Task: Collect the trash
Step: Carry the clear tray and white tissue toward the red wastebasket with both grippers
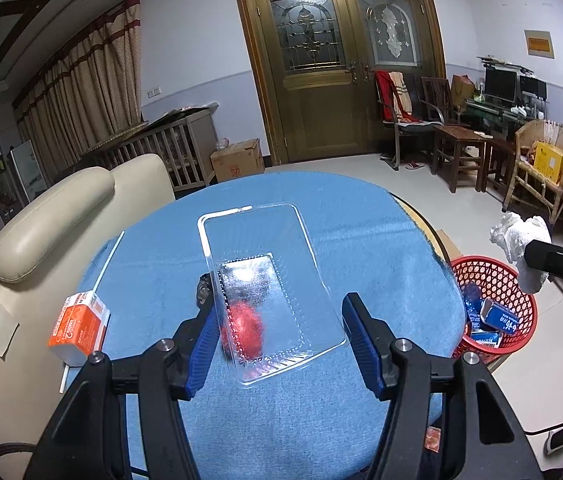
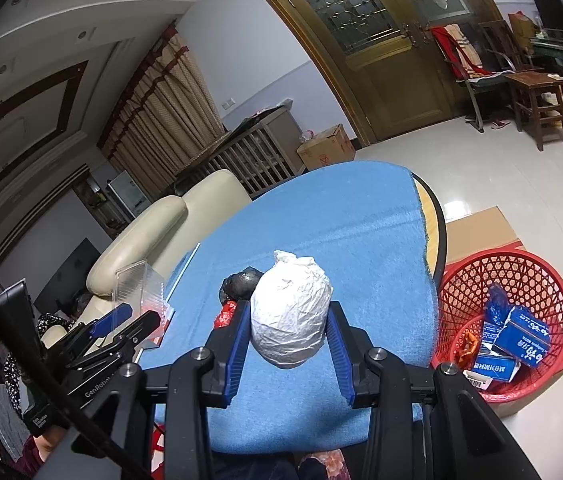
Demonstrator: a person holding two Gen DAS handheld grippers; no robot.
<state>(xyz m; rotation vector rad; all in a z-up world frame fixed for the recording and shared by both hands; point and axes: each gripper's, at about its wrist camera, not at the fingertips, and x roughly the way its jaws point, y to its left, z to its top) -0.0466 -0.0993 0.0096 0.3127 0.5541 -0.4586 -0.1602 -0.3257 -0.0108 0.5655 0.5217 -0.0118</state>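
Table (image 1: pixel 361 240): round, draped in a blue napped cloth (image 2: pixel 341 220); soft surface with some grip, so light trash should not slide far.
Basket (image 2: pixel 521 272): red open-weave plastic, on the floor just beside the table on the right; already holds blue cartons (image 2: pixel 521 336) and wrappers.
Tray (image 1: pixel 265 276): clear thin-walled plastic, rectangular with rounded corners and a raised rim. It looks tilted up, its left rim against the left pad. Judged very light, springy and slick; likely to crackle and buckle if squeezed hard. Best taken by the rim, as here.
Left gripper (image 1: pixel 277 340): jaws wide apart; the tray lies between them, touching the left pad only, well clear of the right. Whether it is truly held I cannot tell.
Wad (image 2: pixel 291 312): crumpled white paper or thin film, egg-shaped and wrinkled; light and squashy, so an across-the-middle grip suits it.
Right gripper (image 2: pixel 288 340): closed on the wad, lifted above the cloth near the table's basket side.
Carton (image 1: pixel 79 330): orange and white, small, stiff card, near the table's left edge.
Red scrap (image 1: pixel 243 330): shiny crinkled foil, seen through the tray.
Dark lump (image 2: pixel 241 282): crumpled black, beside the red scrap.
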